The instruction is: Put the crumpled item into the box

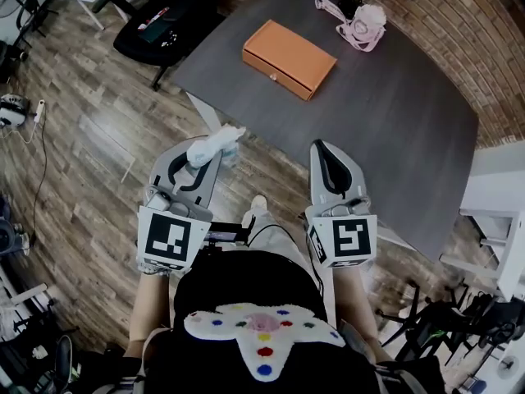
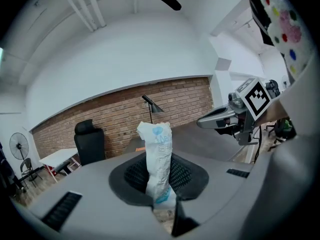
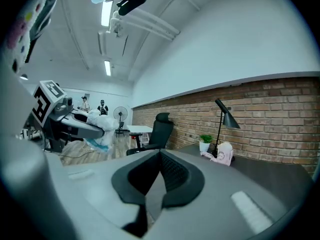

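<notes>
The left gripper (image 1: 205,164) pinches the wrapper (image 1: 215,144) tight, up in the air, short of the table's (image 1: 394,121) near edge; the right gripper (image 1: 321,148) is closed on nothing; the box (image 1: 289,58) lies shut near the table's left edge; it looks like the carrying step; next, I think, the lid needs opening.

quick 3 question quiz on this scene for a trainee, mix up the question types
1. True or false: the wrapper already lies in the box.
2. What do the left tongs hold? A. the wrapper B. a pen C. nothing
3. Fill in: the box sits closed on the table and is ___ in colour.
Key: 1 false; 2 A; 3 orange
</notes>
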{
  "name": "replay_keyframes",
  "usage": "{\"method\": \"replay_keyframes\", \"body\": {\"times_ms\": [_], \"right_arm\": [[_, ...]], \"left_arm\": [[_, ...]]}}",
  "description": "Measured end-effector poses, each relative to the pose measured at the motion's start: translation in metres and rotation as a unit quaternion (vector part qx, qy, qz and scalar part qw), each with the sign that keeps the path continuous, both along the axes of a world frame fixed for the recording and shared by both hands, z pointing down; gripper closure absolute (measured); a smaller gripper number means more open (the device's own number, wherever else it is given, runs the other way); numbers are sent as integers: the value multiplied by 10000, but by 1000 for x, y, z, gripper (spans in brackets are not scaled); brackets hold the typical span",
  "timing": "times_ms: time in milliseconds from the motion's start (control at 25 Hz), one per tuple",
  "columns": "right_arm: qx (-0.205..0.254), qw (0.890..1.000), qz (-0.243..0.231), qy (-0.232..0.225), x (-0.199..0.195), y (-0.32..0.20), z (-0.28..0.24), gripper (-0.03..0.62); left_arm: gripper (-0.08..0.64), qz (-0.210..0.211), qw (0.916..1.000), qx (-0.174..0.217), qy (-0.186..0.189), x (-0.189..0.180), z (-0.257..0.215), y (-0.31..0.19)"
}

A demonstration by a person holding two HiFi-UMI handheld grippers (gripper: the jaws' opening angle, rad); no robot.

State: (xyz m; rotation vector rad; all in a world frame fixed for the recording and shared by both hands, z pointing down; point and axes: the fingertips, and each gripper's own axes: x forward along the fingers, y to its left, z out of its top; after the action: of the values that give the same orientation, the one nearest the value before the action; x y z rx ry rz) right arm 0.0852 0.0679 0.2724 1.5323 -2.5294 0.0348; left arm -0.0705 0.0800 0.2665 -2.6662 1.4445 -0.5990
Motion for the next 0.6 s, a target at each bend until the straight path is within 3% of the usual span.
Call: {"method": "replay_keyframes", "body": {"times_ms": [600], "right_arm": [[30,9993,-336,-189,22,-59,-5,583]], "left_arm": [[503,-303,9995,-63,64,35,-4,-50]]}}
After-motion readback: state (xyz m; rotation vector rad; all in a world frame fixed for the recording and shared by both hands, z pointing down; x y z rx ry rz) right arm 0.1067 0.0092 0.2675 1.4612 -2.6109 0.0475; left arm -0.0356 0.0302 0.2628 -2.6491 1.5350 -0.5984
